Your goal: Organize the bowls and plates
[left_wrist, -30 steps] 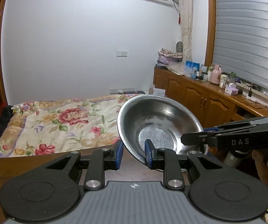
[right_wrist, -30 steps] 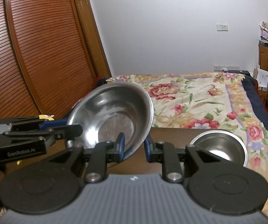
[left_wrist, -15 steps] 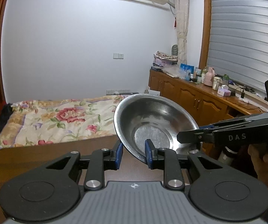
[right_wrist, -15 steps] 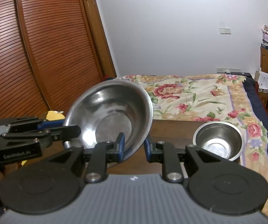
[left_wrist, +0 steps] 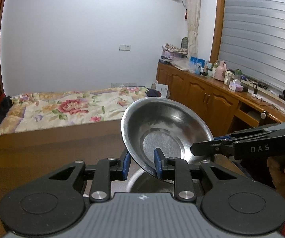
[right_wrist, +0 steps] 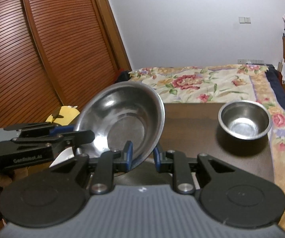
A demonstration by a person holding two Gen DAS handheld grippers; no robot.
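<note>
While both tools clamp it, the large bowl [left_wrist: 165, 132] hangs tilted above the worktop [left_wrist: 53, 144], its hollow turned toward both cameras.

Left hand-held gripper [left_wrist: 141, 163]: blue pads closed on the near rim of the large bowl, one pad inside the wall, one outside.

Right hand-held gripper [right_wrist: 141, 155]: blue pads pinched on the opposite rim of the large bowl, likewise one pad inside and one outside; seen from the left camera it reaches in from the right of the large bowl, lettered DAS.

Small bowl [right_wrist: 244, 122]: steel, upright on the worktop, well to the right of the large bowl in the right camera, near the worktop's right edge.

Another steel rim [left_wrist: 136, 176]: partly visible directly below the large bowl; what it belongs to cannot be told.

Bed [left_wrist: 63, 107]: floral cover, beyond the worktop's far edge.
</note>
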